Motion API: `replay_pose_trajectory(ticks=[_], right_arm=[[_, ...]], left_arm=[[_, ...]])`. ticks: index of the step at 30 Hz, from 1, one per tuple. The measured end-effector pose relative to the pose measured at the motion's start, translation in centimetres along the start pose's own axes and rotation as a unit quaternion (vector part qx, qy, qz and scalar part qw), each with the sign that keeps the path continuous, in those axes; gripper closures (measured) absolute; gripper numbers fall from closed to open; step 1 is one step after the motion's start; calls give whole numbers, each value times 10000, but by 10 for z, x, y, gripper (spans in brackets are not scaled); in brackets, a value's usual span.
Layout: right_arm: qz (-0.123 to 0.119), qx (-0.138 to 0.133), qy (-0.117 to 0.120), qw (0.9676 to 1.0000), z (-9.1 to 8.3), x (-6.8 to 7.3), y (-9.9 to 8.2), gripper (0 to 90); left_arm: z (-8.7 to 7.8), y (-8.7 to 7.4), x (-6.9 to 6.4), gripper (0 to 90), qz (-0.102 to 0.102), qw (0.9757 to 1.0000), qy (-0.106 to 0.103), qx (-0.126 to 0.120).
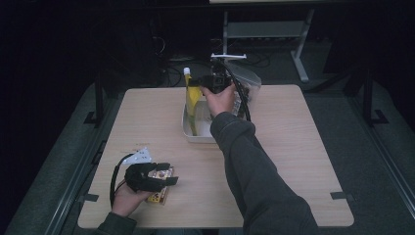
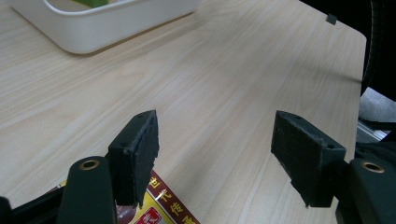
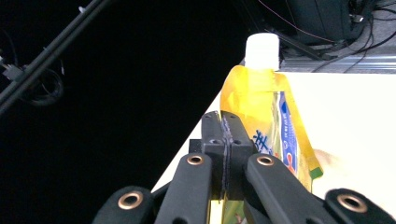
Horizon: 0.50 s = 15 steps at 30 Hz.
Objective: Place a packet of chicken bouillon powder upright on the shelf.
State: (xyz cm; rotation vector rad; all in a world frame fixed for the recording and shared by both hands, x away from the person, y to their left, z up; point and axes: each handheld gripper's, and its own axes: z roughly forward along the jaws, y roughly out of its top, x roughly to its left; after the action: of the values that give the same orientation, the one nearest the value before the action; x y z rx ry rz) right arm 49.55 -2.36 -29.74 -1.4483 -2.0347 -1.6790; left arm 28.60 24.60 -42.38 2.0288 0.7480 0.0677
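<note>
You had the right gripper (image 3: 223, 122) pinched tight on the yellow pouch (image 3: 261, 109) edge, left gripper (image 2: 215, 151) open and empty; lowering it straight into the white bin (image 1: 188, 128) beneath looked best.

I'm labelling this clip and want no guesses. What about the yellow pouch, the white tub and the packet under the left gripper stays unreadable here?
- Yellow pouch: right gripper view; lower part hidden behind the shut right gripper; print too small to read.
- White tub: high view; contents hidden by hand and sleeve.
- Packet: left gripper view; cut off by the bottom edge, partly behind the open left gripper.
</note>
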Motion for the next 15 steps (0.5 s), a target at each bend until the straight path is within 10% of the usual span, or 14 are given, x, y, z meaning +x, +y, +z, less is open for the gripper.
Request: replay_pose_trajectory(ticks=[15], right_arm=[[218, -87, 16, 9997, 18, -1, -13, 839]], left_arm=[[-1, 0, 0, 315, -1, 10000, 16, -18]])
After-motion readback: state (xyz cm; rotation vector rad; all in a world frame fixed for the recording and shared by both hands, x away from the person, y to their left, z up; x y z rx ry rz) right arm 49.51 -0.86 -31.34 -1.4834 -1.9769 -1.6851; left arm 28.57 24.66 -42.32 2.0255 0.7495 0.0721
